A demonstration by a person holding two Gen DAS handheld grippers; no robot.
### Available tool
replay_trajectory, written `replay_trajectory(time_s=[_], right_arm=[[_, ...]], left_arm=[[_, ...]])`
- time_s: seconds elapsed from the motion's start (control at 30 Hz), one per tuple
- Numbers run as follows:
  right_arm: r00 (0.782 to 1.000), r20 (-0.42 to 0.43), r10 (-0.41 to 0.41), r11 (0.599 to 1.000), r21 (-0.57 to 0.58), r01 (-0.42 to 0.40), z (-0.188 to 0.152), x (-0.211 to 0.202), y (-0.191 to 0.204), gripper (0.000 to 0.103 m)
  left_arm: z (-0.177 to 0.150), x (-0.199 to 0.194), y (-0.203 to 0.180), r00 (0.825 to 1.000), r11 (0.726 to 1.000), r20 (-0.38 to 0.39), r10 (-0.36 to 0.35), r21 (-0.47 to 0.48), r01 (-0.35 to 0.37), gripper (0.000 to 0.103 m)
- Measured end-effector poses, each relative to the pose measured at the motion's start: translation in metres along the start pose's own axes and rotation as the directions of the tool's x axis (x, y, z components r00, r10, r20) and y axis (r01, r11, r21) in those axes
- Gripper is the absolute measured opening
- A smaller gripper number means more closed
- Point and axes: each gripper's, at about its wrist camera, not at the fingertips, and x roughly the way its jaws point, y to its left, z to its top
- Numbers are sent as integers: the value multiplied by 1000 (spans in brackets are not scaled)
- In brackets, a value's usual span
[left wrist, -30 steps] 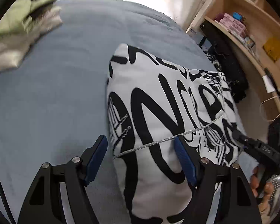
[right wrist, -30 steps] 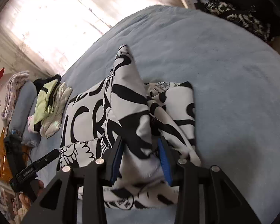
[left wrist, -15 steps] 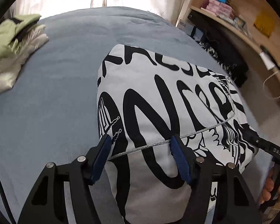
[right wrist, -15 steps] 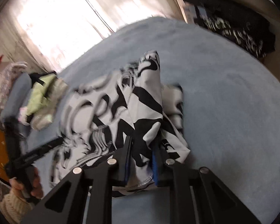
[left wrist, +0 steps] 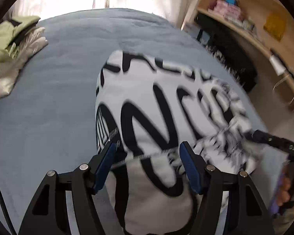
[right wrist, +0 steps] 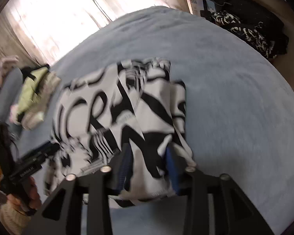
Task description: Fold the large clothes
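A white garment with bold black lettering (left wrist: 166, 105) lies folded on the blue bed cover (left wrist: 49, 101). My left gripper (left wrist: 147, 156) stands open over the garment's near edge, its blue pads on either side of a silver trim line, not pressing. In the right wrist view the garment (right wrist: 100, 105) has a sleeve-like strip (right wrist: 152, 117) folded along its right side. The near end of that strip sits between the jaws of my right gripper (right wrist: 149, 166), which are opening. Each gripper shows in the other's view, the right (left wrist: 272, 140) and the left (right wrist: 33, 162), held in a hand.
Folded green and silver clothes (left wrist: 13, 45) lie at the bed's far left, also in the right wrist view as a pile (right wrist: 33, 90). Wooden shelves (left wrist: 245, 21) with small items stand to the right. Black patterned clothes (right wrist: 250, 33) lie beyond the bed edge. A bright curtained window is behind.
The right gripper closed on the raised fold, then its jaws widened; the fold now lies flatter along the garment. The left gripper shifted a little over the garment's edge, jaws slightly narrower.
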Motion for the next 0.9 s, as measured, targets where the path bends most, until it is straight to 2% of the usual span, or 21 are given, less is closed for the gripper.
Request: replay_trajectory(time_s=[0.03, 0.1, 0.17, 0.27, 0.4, 0.43, 0.47, 0.5, 0.53, 0.63, 0.73, 0.8, 0.9], right_arm=[[1000, 14, 15, 1000, 16, -15, 8, -1, -5, 53], [999, 25, 30, 999, 34, -31, 23, 6, -9, 55], [998, 3, 57, 996, 64, -57, 40, 22, -15, 55], [994, -60, 95, 987, 136, -86, 63, 53, -26, 55], [986, -83, 145, 973, 192, -127, 85, 85, -35, 55], [988, -74, 139, 975, 186, -123, 87, 90, -35, 51], [993, -82, 86, 984, 162, -72, 89, 93, -32, 39], [993, -98, 72, 988, 144, -57, 88, 95, -29, 7], [995, -88, 47, 991, 127, -36, 86, 93, -25, 6], [998, -52, -31, 997, 70, 34, 81, 87, -17, 6], [993, -73, -92, 993, 71, 97, 74, 101, -21, 9], [992, -69, -102, 991, 82, 107, 72, 106, -29, 11], [992, -60, -112, 991, 67, 116, 67, 112, -33, 14]], left_arm=[[7, -3, 5, 1000, 1000, 15, -6, -22, 6, 66], [19, -4, 12, 999, 998, 31, 16, -54, -14, 66], [32, 5, 23, 999, 996, -2, 33, -88, -33, 66], [47, 25, 41, 998, 990, -53, 21, -142, -28, 66], [58, 44, 56, 995, 977, -70, -70, -208, 54, 66], [60, 47, 58, 994, 975, -74, -78, -213, 60, 66], [62, 52, 58, 993, 974, -83, -82, -216, 63, 66], [63, 54, 57, 993, 975, -88, -85, -214, 64, 64], [64, 55, 55, 993, 978, -86, -76, -201, 57, 64], [61, 62, 41, 997, 994, -73, 15, -104, -23, 64], [54, 79, 29, 991, 992, -68, 113, -42, -116, 67], [53, 83, 30, 990, 991, -67, 125, -44, -128, 68], [52, 89, 38, 991, 991, -60, 116, -58, -119, 79]])
